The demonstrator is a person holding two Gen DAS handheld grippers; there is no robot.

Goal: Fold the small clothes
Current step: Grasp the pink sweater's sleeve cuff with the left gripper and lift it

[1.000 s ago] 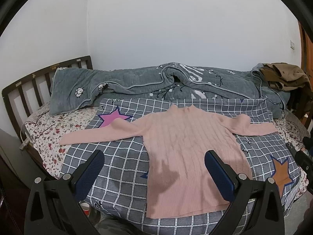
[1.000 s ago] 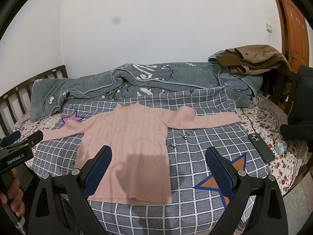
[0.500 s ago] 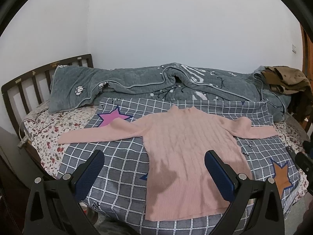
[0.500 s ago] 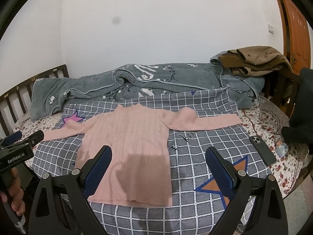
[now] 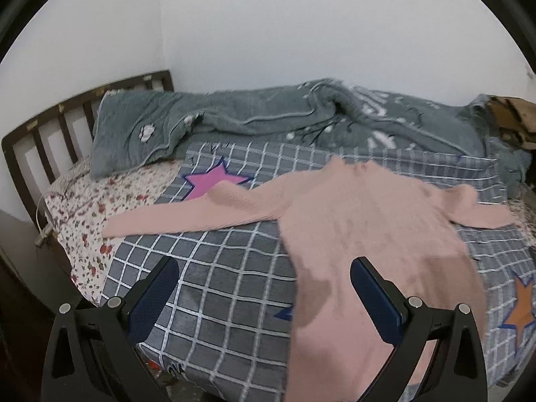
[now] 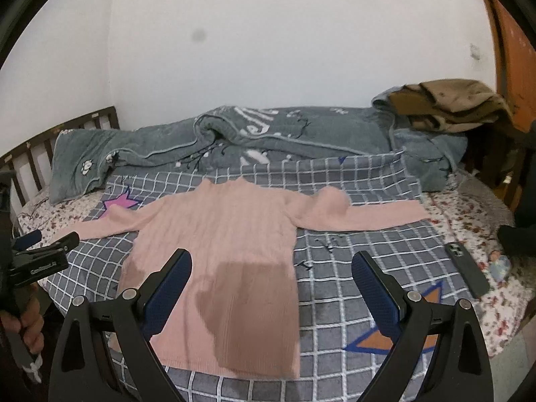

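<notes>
Since a second ago the left gripper [image 5: 263, 298] swung left, jaws spread wide and empty. Checked blanket [image 6: 385, 251] carries the pink sweater [image 6: 217, 244] flat, sleeves stretched sideways; its left sleeve [image 5: 187, 216] lies ahead, nearest. Right gripper [image 6: 269, 289] spread too, empty, over the hem.

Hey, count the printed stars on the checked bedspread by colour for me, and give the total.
Pink star: 1
Orange star: 1
Total on the checked bedspread: 2 clearly visible; the pink sweater covers part of the bedspread.
</notes>
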